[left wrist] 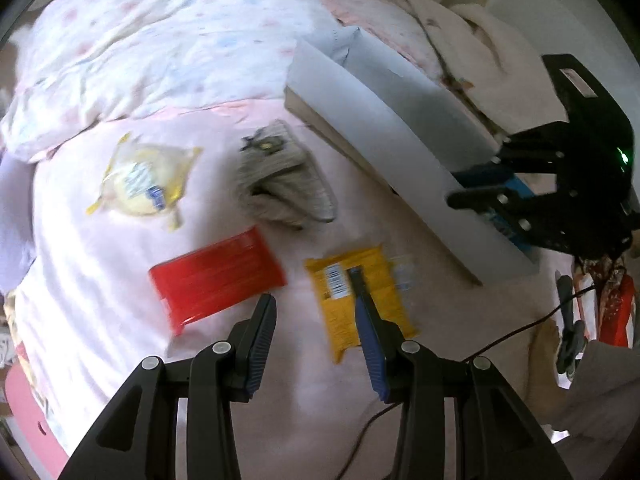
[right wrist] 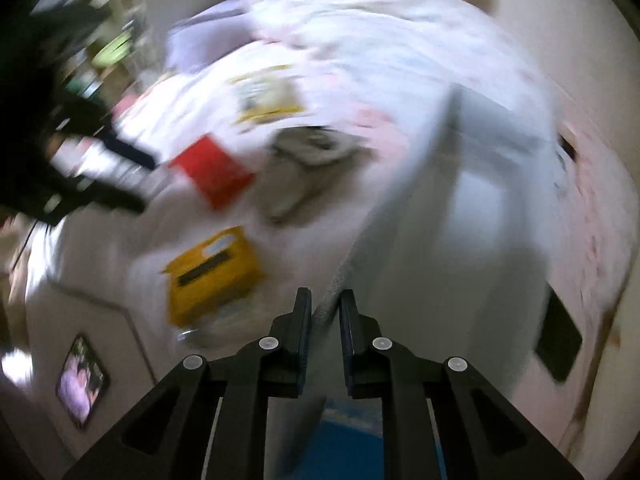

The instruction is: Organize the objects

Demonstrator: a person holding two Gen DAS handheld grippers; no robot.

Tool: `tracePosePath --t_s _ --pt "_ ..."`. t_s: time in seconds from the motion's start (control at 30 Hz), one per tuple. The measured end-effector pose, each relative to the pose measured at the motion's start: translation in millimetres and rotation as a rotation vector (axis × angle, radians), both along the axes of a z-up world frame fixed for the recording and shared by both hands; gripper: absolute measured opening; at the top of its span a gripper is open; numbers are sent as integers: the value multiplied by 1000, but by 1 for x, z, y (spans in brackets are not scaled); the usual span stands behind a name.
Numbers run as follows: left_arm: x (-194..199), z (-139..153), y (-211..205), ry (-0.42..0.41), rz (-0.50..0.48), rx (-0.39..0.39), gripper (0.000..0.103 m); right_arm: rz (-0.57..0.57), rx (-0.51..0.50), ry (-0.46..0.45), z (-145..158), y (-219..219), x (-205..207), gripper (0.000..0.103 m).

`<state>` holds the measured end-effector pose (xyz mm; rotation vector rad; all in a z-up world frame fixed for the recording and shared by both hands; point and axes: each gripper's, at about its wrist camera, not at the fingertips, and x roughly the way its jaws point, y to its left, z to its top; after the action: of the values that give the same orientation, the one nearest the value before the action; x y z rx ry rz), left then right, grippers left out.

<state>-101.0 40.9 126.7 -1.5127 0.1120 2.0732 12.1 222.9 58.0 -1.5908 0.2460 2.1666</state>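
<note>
My left gripper [left wrist: 310, 288] hangs open over the pink bed sheet, nothing between its fingers. One fingertip overlaps a yellow snack packet [left wrist: 360, 292]; a red packet [left wrist: 216, 276] lies just left. Farther off are a grey striped cloth [left wrist: 280, 176] and a clear bag with a bun [left wrist: 140, 178]. My right gripper [right wrist: 325, 296] is shut on the wall edge of a long white box [right wrist: 460, 220]. The left wrist view shows that right gripper [left wrist: 476, 184] astride the white box [left wrist: 392, 128] at its near end. Something blue [right wrist: 344, 440] lies inside, below the fingers.
A floral duvet [left wrist: 160, 40] is bunched at the back of the bed. A dark cable [left wrist: 520, 328] trails over the sheet at the right, near a red item [left wrist: 616, 308]. The right wrist view is heavily blurred; the left gripper [right wrist: 140, 182] shows at its left.
</note>
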Motion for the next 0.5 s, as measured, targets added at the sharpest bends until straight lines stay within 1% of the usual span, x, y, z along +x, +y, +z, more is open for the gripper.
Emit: tracePosePath --t_s 0.07,0.13,0.2,0.23,0.27,0.33,0.37,0.4,0.43,0.47,0.5 --pt "3 -5 -17 23 32 -4 39 28 25 -44 -2 -3 -10 15" --pt "8 -12 -33 44 62 -8 39 27 53 -43 0 -3 -12 17" --pt "18 -20 -51 74 96 -7 39 -5 98 17 13 1 -4 18" --pt "25 -25 -60 81 115 -1 39 -27 120 68 21 1 1 18" --pt "32 -30 -68 81 139 7 39 -51 147 139 34 -1 10 19" --pt "47 -41 -79 76 167 8 39 -78 201 248 49 -12 21 27" --pt "53 -47 -80 72 164 -9 39 -80 225 288 53 -21 25 37" --pt "60 -52 -79 76 153 -38 39 -65 236 304 54 -31 27 47" --pt "67 -56 -77 108 135 -77 39 -34 240 307 53 -41 28 49" --pt "72 -58 -75 126 114 -100 39 16 244 294 49 -57 24 49" --pt "74 -60 -74 123 100 -102 39 49 244 277 42 -68 16 49"
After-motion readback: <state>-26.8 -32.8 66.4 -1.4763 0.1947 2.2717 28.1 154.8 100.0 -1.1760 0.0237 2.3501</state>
